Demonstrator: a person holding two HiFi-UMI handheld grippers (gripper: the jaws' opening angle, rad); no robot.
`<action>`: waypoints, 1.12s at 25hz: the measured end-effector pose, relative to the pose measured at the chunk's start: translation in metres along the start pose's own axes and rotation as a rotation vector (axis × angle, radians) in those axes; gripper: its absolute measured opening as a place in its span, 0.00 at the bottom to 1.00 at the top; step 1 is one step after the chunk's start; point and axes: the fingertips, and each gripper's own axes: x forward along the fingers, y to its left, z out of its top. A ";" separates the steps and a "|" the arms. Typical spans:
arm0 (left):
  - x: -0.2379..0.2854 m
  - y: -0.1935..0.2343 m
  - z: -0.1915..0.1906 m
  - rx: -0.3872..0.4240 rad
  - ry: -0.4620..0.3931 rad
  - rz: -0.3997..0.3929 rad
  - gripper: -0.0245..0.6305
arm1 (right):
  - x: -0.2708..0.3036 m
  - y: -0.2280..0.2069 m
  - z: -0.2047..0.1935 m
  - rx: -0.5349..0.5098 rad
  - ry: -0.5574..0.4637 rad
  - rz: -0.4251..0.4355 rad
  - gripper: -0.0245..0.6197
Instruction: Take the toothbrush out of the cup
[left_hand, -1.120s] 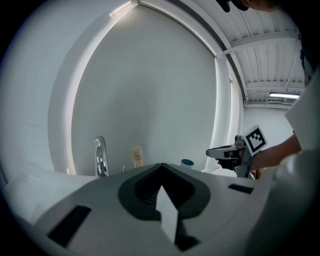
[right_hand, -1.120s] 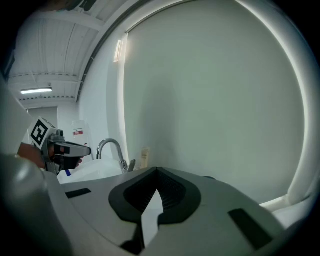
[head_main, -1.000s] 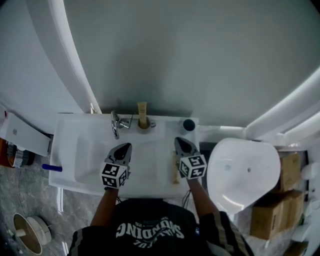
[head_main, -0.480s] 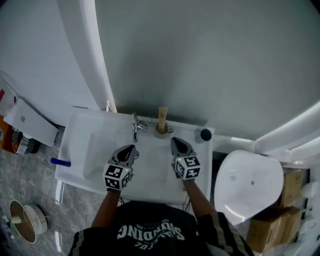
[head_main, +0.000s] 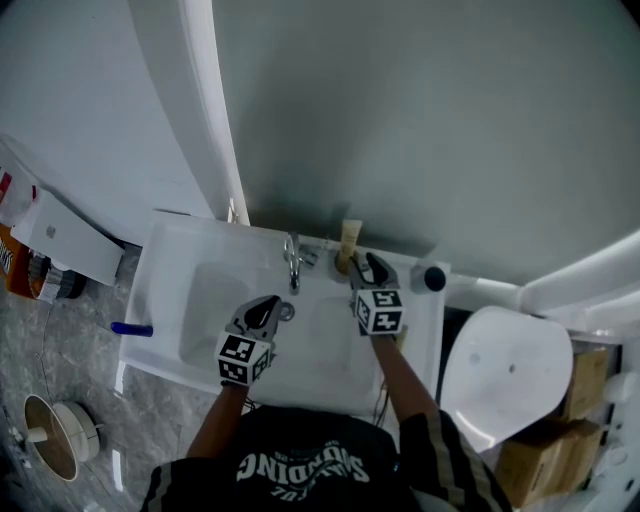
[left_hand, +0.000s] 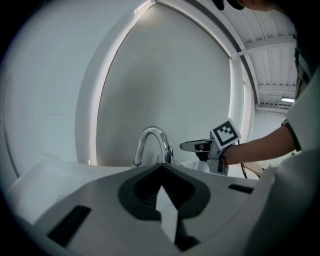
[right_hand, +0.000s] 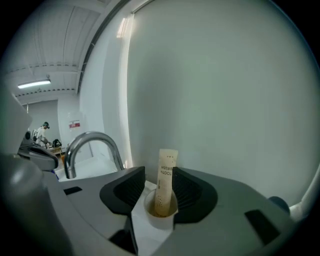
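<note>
Both grippers have travelled towards the back of the washbasin (head_main: 170, 300) since a second ago. The right gripper (right_hand: 159, 186) then hung over the front right of the bowl with its jaws together. Now it is at the back edge, its jaws opening on either side of the cup (right_hand: 160, 219). The toothbrush (right_hand: 165, 182) stands between the ribbed dark pads, with a gap on both sides. The left gripper (left_hand: 161, 172) has moved less; its jaws are together with nothing in them, pointing at the tap (left_hand: 152, 145). The toothbrush stands nearly upright in the cup on the back edge, just right of the tap. From overhead it is only a tan stick. The right gripper's own view shows a flat paper sleeve with dark print in a small round white cup. The left gripper's view catches the right one side-on, marker cube (left_hand: 225, 134) uppermost. The tap is a shiny chrome arch. A dark round thing (head_main: 433, 278) sits at the back right corner. A blue thing (head_main: 132, 328) sticks out at the left edge near the front corner.
</note>
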 end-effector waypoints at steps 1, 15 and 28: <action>0.000 0.004 -0.002 -0.004 0.004 -0.001 0.04 | 0.010 -0.002 -0.004 -0.002 0.023 -0.009 0.28; 0.000 0.052 -0.019 -0.043 0.044 -0.003 0.04 | 0.095 -0.018 -0.039 0.025 0.211 -0.114 0.38; 0.002 0.042 -0.019 -0.021 0.043 -0.016 0.04 | 0.048 -0.024 0.011 0.007 0.043 -0.120 0.19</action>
